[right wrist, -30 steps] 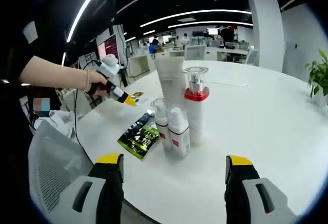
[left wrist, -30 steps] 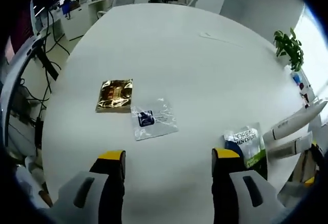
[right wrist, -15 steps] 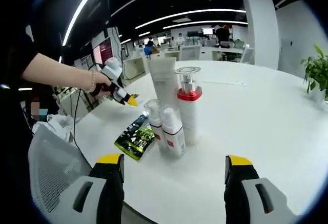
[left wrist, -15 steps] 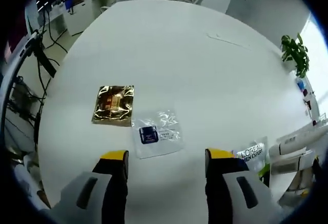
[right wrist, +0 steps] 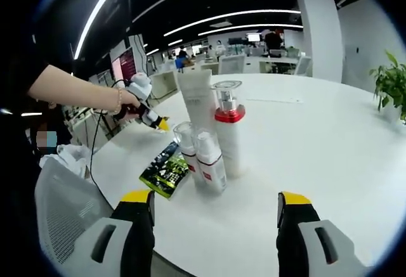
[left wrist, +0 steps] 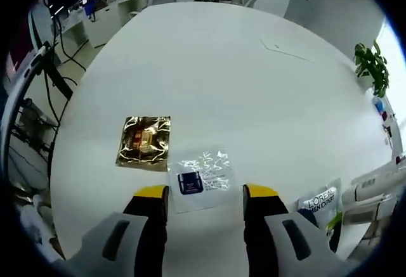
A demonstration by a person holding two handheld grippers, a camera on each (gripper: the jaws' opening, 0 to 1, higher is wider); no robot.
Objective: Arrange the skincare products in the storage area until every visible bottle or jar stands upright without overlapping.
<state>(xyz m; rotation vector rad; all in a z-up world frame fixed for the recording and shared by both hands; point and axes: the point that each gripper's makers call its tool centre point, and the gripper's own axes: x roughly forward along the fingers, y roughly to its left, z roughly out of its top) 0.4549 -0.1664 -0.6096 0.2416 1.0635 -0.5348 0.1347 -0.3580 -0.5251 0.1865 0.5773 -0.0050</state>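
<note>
In the left gripper view a clear sachet with a dark label [left wrist: 200,175] lies on the white table just beyond my left gripper [left wrist: 205,196], which is open and low over it. A gold sachet [left wrist: 144,142] lies to its left, and a green-black sachet [left wrist: 319,205] at the right. In the right gripper view a tall white tube [right wrist: 195,101], a clear pump bottle with a red collar [right wrist: 227,131] and two small pump bottles [right wrist: 201,157] stand upright together beside the green-black sachet [right wrist: 162,169]. My right gripper [right wrist: 214,202] hangs open in front of them. The left gripper [right wrist: 150,118] is over the table's left edge.
The round white table [left wrist: 228,80] has wide bare room beyond the sachets. A potted plant [left wrist: 372,68] stands at its far right edge. White tubes [left wrist: 374,187] reach in from the right of the left gripper view. A mesh chair back [right wrist: 66,217] is near my right gripper.
The left gripper has moved toward the clear sachet and its jaws have narrowed slightly. The right gripper view has drifted a little; the bottles stand as before.
</note>
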